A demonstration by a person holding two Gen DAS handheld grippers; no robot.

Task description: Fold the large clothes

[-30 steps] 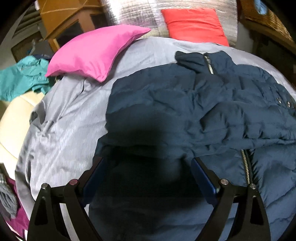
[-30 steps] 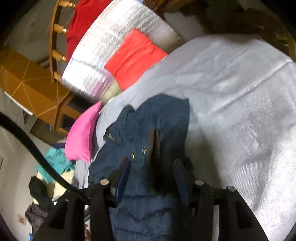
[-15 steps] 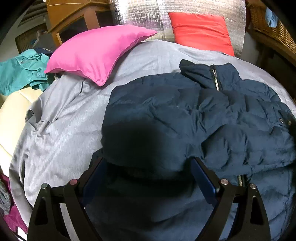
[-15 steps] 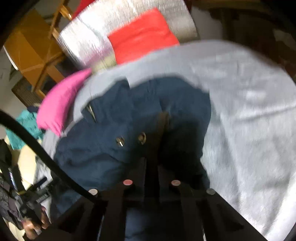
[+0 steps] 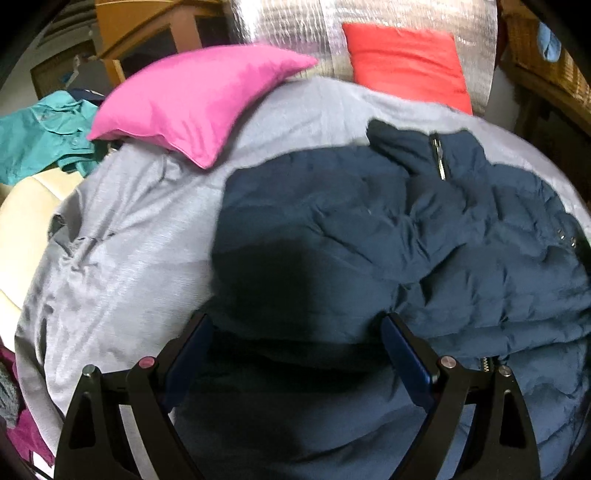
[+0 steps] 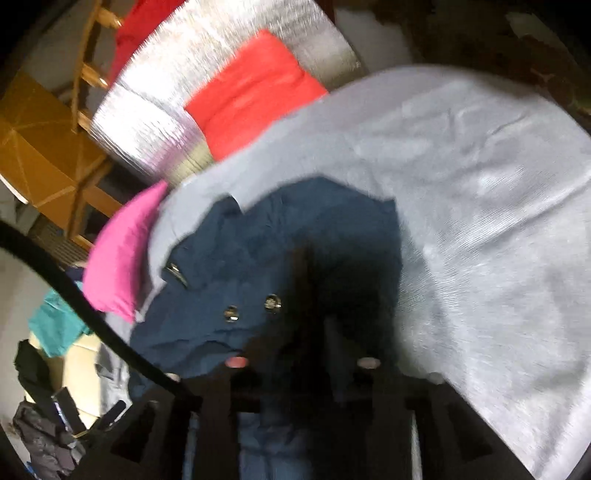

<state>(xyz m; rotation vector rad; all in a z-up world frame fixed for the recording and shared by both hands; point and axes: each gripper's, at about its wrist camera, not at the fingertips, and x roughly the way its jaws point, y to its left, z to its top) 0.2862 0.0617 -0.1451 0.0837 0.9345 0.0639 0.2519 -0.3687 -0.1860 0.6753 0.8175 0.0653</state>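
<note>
A navy puffer jacket [image 5: 369, 236] lies crumpled on the grey bed sheet [image 5: 122, 258], its zipped collar at the far end. My left gripper [image 5: 295, 325] hovers over the jacket's near part, open wide with nothing pinched between its blue pads. In the blurred right wrist view the jacket [image 6: 258, 258] shows two metal snaps, and a dark raised fold stands in front of my right gripper [image 6: 303, 332]. Its jaws are opening; jacket fabric lies between them, and the pads do not look pressed on it.
A pink pillow [image 5: 199, 99] and a red cushion [image 5: 406, 62] rest at the bed's far end against a silver quilted panel [image 5: 288, 33]. Teal clothing [image 5: 40, 136] lies off the left side by a cream seat [image 5: 22, 229]. A black cable [image 6: 85, 299] crosses the right view.
The right gripper shut on the jacket's fold half a second ago and now stands apart again; its view swung and blurred. The left gripper stayed open, while the jacket's upper layer shifted slightly.
</note>
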